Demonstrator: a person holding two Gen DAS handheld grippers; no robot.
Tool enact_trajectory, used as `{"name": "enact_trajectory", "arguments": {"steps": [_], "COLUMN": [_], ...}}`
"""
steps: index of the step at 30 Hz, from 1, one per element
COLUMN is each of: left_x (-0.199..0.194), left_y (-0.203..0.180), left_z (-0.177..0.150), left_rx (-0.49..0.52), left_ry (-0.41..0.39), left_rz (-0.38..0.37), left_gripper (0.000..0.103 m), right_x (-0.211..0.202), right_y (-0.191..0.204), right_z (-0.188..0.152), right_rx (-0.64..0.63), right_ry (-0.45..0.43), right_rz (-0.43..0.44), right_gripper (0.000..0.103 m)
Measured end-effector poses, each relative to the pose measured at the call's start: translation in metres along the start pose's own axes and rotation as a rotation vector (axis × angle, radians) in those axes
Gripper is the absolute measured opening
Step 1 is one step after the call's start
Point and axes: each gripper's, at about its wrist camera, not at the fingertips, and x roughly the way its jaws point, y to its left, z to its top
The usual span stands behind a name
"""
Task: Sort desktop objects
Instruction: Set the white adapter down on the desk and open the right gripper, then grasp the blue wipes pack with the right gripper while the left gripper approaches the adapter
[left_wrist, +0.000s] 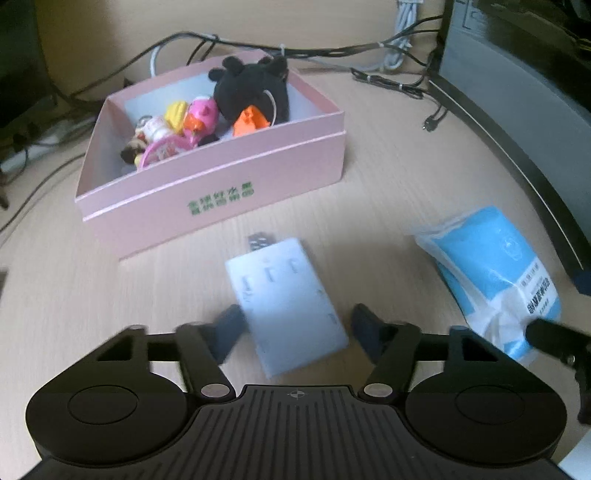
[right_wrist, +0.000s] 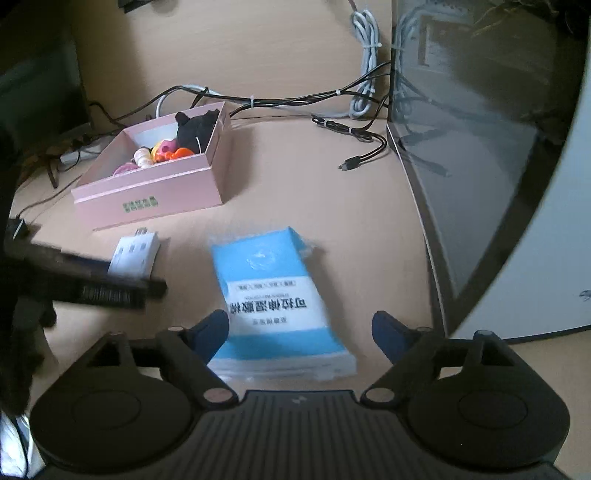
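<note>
Your left tongs straddle the stiff white adapter, not yet pinching; grip its long edges. Right tongs gape over the soft, slippery pack; squeeze mid-body.

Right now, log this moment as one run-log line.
left gripper: astride white card reader, grip unclear | right gripper: open over blue wipes pack | pink box: holds toys | both items on desk
</note>
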Motion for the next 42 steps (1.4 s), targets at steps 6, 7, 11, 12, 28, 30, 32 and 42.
{"name": "enact_trajectory", "arguments": {"steps": [6,7,11,12,28,30,32,42], "left_x": [-0.011,-0.014,-0.021,-0.021,-0.008,-0.001,0.004,-0.003], "left_y": [-0.021,-0.024,-0.015,-0.010,-0.004,-0.008,-0.008,0.024], "left_z": [-0.009,-0.013,-0.022,-0.023,-0.002,0.005,0.009,0.009], "left_rx": [0.201,0.227,0.210,0.192,-0.036,-0.040,-0.034,-0.005], "left_ry": [-0.032,-0.041,-0.036,-0.031,0.027,0.022,0.016,-0.003], "left_rz": [-0.085,-0.079,-0.010,0.008,-0.061,-0.041,-0.018,0.096], "left_gripper": [0.055,0.058,0.074,0.075,0.095,0.095,0.095,0.095], "right_x": [0.002,0.003,0.009,0.011,0.005,0.002,0.001,0.018], "right_y": [0.008,0.011,0.025,0.029,0.030,0.027,0.024,0.024], "right_z": [-0.006,-0.006,-0.005,-0.004,-0.014,-0.016,-0.016,0.016], "right_rx": [-0.084,-0.103,-0.166,-0.174,-0.153,-0.136,-0.120,-0.023], "right_ry": [-0.002,-0.006,-0.026,-0.029,0.006,0.007,0.003,-0.047], "right_rz": [0.025,0.023,0.024,0.021,0.050,0.045,0.039,0.077], "right_gripper": [0.089,0.090,0.090,0.090,0.094,0.095,0.098,0.103]}}
